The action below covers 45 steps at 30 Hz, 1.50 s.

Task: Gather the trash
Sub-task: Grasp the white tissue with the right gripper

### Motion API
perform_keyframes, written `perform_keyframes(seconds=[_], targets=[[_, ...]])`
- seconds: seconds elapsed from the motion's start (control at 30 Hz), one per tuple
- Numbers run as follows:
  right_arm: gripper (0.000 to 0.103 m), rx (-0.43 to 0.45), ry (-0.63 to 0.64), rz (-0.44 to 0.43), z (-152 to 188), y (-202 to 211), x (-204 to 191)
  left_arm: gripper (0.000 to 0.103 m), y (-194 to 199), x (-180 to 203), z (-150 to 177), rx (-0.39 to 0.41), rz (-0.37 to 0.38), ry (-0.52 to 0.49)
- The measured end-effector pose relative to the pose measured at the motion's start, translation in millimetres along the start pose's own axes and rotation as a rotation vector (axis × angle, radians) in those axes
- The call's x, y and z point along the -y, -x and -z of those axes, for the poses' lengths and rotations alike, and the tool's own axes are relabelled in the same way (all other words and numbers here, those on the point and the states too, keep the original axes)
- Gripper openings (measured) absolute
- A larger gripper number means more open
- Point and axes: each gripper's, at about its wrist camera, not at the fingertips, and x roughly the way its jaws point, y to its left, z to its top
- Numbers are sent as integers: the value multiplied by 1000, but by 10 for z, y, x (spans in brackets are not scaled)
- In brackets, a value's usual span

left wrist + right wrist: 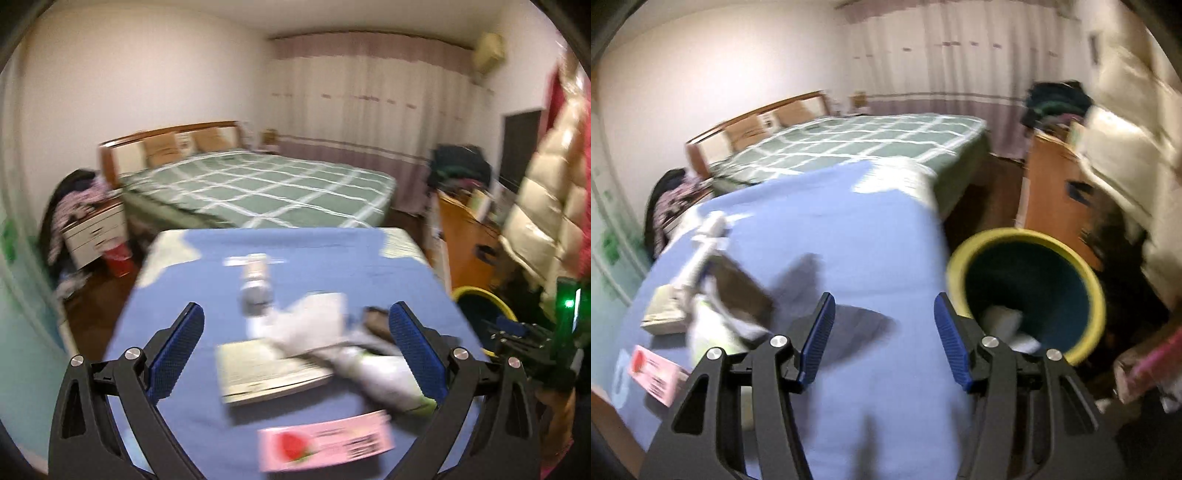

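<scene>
Over the blue counter [207, 280] both my jaws hang released, empty — next I must clamp the white wrapper [314, 325], then reach the bin [1086, 273].

Matt blue cloth [295, 258] covers the table; the yellow-rimmed bin [1089, 280] looks smooth plastic.

My left claw [295, 325] and right claw [884, 317] match: black skeletal arms with silver screws behind blue ribbed pads [177, 350].
</scene>
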Motion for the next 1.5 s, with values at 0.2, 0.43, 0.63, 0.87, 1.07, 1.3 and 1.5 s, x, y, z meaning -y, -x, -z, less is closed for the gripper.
perform_keyframes(seconds=[0.2,0.43,0.63,0.87,1.07,1.3,1.5], targets=[[54,-8,95,-162,-366,-188,-871,98,110,-613,150,0,-81,76],[54,-120,185,-258,-576,-718,-1765,98,128,-788,259,-4,-92,88],[54,-169,237,-230,-510,-1054,-2131,98,71,-832,279,-20,-90,104],[36,-171,302,-194,-431,-1152,-2256,98,-79,-835,330,-52,-81,116],[2,-142,317,-219,-466,-1075,-2231,98,-111,-815,343,-52,-77,112],[0,-69,262,-326,-671,-685,-2105,98,-169,-796,361,-63,-70,115],[9,-57,265,-307,-772,-564,-2054,98,-181,-751,374,-64,-64,110]])
